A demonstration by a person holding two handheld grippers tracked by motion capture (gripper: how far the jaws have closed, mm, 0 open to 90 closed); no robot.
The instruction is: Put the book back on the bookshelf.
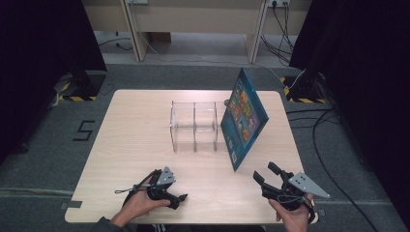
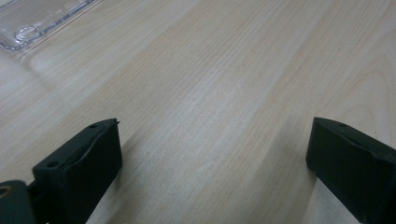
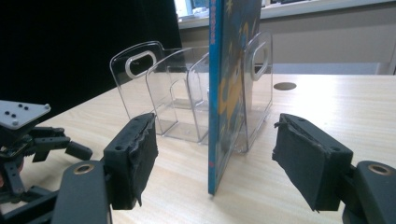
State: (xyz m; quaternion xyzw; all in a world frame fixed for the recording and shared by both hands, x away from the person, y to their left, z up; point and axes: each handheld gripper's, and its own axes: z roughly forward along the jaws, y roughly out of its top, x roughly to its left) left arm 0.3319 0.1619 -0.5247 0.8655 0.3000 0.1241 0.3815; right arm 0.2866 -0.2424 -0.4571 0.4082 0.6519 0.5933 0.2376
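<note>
A blue picture book (image 1: pixel 244 118) stands on edge at the right end of a clear plastic file holder (image 1: pixel 193 126) in the middle of the table. In the right gripper view the book (image 3: pixel 229 70) shows spine-on between the holder's (image 3: pixel 140 79) last two walls and sticks out toward me. My right gripper (image 1: pixel 264 171) is at the front right, open, its jaws (image 3: pixel 215 123) either side of the spine but short of it. My left gripper (image 1: pixel 178 200) rests low at the front left, open (image 2: pixel 215 123) over bare wood, nothing between the jaws.
The wooden table (image 1: pixel 135 159) has a small round cable hole (image 1: pixel 226 102) behind the holder. A corner of the holder (image 2: pixel 28 23) lies ahead of the left gripper. Dark curtains flank the table, with cables on the floor (image 1: pixel 319 130) to the right.
</note>
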